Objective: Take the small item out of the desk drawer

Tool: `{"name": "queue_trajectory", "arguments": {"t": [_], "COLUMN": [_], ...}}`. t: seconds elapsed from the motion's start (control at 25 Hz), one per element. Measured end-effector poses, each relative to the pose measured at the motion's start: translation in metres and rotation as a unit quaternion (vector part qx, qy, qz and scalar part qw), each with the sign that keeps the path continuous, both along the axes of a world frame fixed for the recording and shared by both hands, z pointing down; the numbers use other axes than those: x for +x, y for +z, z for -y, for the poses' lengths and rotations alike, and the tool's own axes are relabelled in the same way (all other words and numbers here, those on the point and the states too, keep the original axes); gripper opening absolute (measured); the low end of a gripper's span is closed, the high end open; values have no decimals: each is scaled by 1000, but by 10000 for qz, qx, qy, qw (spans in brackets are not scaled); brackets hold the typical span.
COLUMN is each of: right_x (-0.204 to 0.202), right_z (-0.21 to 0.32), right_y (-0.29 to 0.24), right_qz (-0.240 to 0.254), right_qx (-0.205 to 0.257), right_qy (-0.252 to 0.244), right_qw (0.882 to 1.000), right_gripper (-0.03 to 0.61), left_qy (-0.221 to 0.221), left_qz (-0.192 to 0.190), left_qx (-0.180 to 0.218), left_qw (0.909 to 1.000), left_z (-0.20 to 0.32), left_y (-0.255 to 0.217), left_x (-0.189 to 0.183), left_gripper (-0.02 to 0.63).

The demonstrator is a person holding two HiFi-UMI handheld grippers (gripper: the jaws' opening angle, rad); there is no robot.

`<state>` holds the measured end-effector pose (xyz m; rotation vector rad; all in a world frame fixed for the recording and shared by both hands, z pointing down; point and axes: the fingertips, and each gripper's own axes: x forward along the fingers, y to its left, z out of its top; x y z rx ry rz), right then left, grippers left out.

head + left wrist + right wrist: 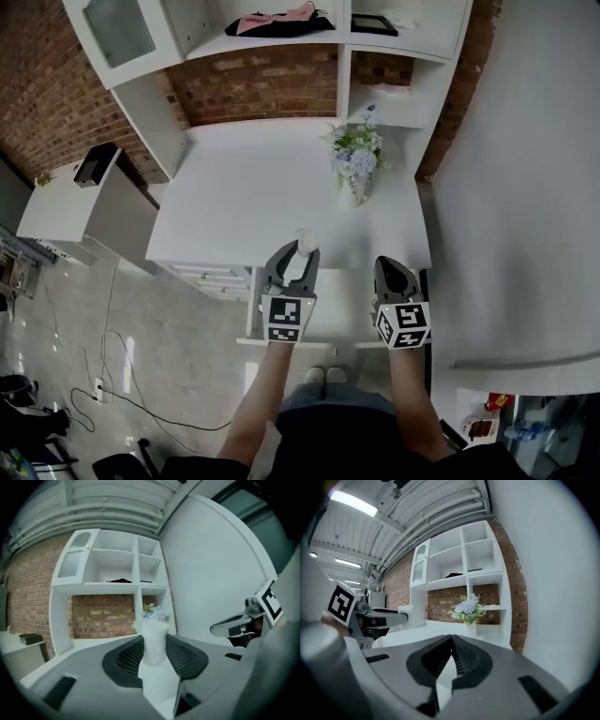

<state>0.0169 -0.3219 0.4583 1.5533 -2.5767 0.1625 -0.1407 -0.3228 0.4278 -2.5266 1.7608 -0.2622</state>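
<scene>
1. The small white item (pixel 307 243) shows in the head view only as a pale rounded bit at the tips of the left gripper (pixel 302 249). The rest of it is covered by the jaws.
2. In the left gripper view the item (pixel 154 632) blends with the white desk behind it, and its lower end is cut off between the jaw bases. What sort of thing it is cannot be made out.
3. The inside of the pulled-out drawer (pixel 345 309), below and between the two grippers, is mostly hidden by them.
4. The left gripper (pixel 153 644) has its jaws partly apart, with both ribbed pads pressed on the item's sides.
5. The item's long axis stands upright in that view, across the gripping direction. Its top rises past the pad tips.
6. The right gripper (pixel 389 269), just beside the left, has its jaws (pixel 451 641) together with nothing between them.
7. The flower vase (pixel 356 164) stands on the desk (pixel 253 187), well ahead of both grippers.
</scene>
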Motion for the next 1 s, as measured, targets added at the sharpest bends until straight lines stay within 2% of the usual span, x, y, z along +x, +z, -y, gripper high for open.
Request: {"name": "queue_trajectory", "arguments": {"t": [0.16,0.36,0.68,1.0], "right_x": [-28,-37,-28,-23], "right_z": [-3,-10,-16,-14], "right_y": [-5,-9,-13,-7], "right_qz": [72,83,-32,-10], "right_qx": [109,157,223,146], "right_qy": [-125,-145,-48,16], "right_qw": [9998,9997,9997,9999], "right_gripper": [-3,-3,-3,-3], "left_qy": [-421,-623,-595,-523], "left_qz": [-347,-547,-673,-619], "left_qx": [-93,-155,-182,-234], "left_qw": [9985,9964,9958,9964], "left_z": [-21,-33,-34,-32], "left_y": [7,12,15,17], "left_x": [-42,-64,-62,-54], "left_gripper": [147,147,147,147]}}
